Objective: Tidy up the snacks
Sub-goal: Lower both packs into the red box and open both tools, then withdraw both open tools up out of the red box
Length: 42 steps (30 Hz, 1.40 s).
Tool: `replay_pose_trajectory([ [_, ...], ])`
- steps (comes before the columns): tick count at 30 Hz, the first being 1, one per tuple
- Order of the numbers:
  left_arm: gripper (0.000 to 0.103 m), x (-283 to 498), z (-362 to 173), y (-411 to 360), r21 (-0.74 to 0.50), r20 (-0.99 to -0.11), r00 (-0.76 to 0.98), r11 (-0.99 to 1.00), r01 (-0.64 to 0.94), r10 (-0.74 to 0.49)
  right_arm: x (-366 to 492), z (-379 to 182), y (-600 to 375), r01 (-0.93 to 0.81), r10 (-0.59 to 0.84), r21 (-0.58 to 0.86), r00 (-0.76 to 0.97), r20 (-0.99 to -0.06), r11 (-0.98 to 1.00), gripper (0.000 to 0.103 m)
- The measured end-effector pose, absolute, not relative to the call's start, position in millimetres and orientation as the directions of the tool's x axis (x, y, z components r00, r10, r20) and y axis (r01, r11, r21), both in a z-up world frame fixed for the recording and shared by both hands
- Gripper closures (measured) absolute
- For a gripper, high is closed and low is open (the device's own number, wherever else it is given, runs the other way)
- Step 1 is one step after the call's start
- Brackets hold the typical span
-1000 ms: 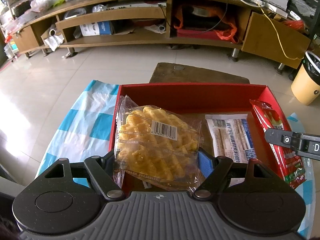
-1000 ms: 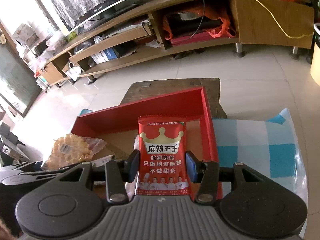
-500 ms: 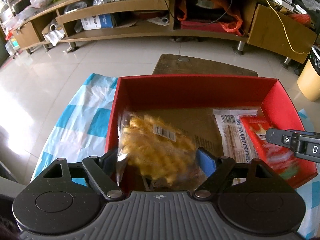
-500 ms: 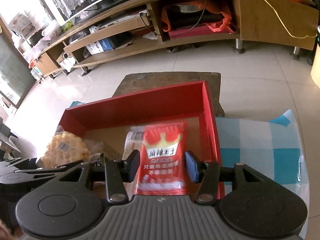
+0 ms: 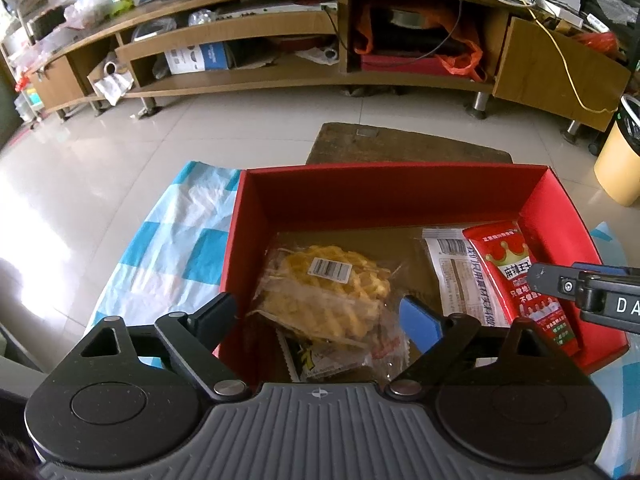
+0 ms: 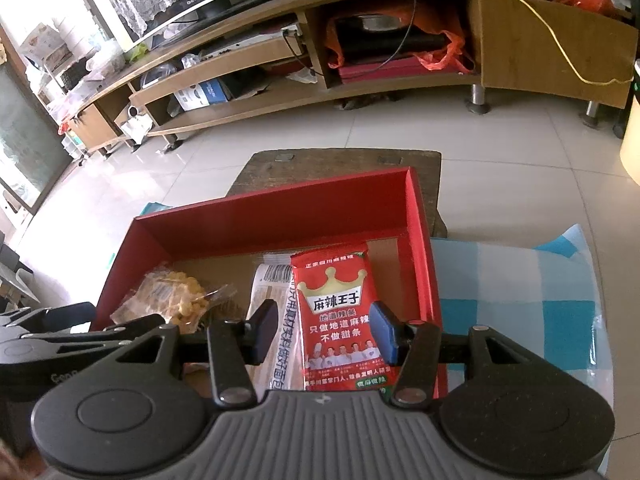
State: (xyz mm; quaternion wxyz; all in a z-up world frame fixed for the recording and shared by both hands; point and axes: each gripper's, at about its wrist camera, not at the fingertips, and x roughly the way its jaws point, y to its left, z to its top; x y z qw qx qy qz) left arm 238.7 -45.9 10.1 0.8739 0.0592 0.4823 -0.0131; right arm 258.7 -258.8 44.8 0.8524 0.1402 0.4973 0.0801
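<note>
A red box (image 5: 392,196) is seen on a blue-and-white checked cloth (image 5: 176,248), and the snacks are lying inside it. In the left wrist view, the left gripper (image 5: 320,314) is held over the near edge of the box, at 6 o'clock. Its jaws have just been opening and are now spread wide. The waffle packet (image 5: 324,292) is lying on the box floor between them, and no pad is seen pressing on it. A white packet (image 5: 460,276) is placed at 3 o'clock from the waffle packet.

In the right wrist view, the right gripper (image 6: 326,330) is positioned around the red packet (image 6: 340,316), which is partly laid over the white packet at the 3 o'clock side of the box. The blue pad at 3 o'clock is seen just at the packet's edge, while the pad at 9 o'clock is held clear of it. The packet is therefore no longer clamped, and the jaws are parted.
</note>
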Motion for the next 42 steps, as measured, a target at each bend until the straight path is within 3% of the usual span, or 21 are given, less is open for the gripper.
replay_pose_trajectory([
  [26,0.008,181,29,-42,0.151,-0.808,0.586,0.982,0.11,0.059,206,77,-234,-0.112,0.283,0.264,0.511,-0.811,0.958,0.048],
  [42,0.006,137,18,-11,0.1,-0.862,0.505,0.991,0.094,0.039,163,66,-209,-0.166,0.328,0.284,0.421,-0.846,0.945,0.047],
])
